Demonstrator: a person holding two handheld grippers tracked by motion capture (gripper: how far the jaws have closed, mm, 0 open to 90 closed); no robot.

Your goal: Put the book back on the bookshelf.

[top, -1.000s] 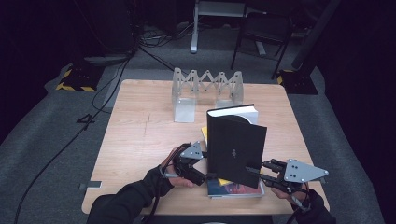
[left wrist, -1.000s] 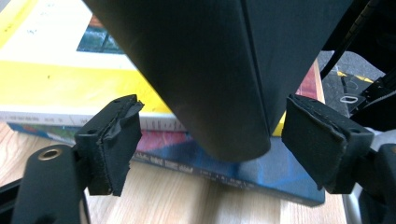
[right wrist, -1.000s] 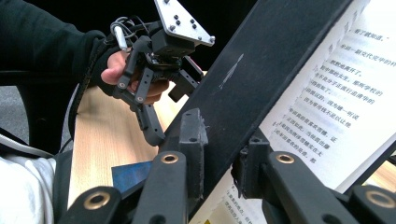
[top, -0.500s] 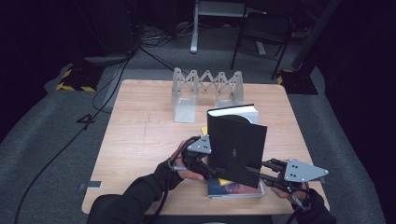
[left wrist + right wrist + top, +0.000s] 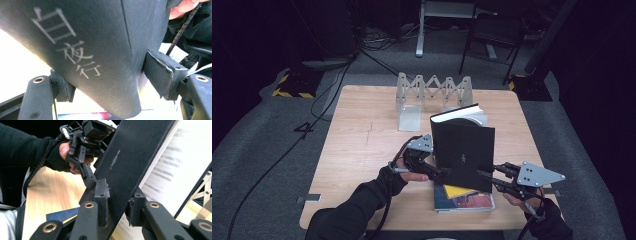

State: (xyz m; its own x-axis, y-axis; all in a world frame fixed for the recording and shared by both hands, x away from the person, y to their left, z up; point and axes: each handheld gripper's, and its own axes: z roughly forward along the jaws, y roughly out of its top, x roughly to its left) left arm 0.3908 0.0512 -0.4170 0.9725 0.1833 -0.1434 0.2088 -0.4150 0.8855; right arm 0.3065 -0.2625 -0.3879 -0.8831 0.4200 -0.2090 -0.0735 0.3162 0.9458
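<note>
A black hardcover book (image 5: 462,150) stands upright over a small stack of books (image 5: 464,200) near the table's front edge. My left gripper (image 5: 439,172) is at its lower left edge. In the left gripper view the spine (image 5: 95,45), with pale characters on it, runs between the jaws. They have just been closing, and the pads (image 5: 160,72) now lie against both sides. My right gripper (image 5: 484,175) is shut on the front cover's lower right part. In the right gripper view the cover (image 5: 130,152) is pinched between the pads (image 5: 101,192), with white pages behind it.
A grey folding accordion rack (image 5: 434,90) stands at the back of the wooden table (image 5: 362,150), with a pale metal bookend (image 5: 408,117) in front of it. A blue book (image 5: 62,216) lies under the lifted one. Cables and chair legs are on the floor beyond.
My left gripper has moved slightly up and away from the front edge along the book's spine, and its jaws have narrowed onto it. The right gripper and the book have hardly moved.
</note>
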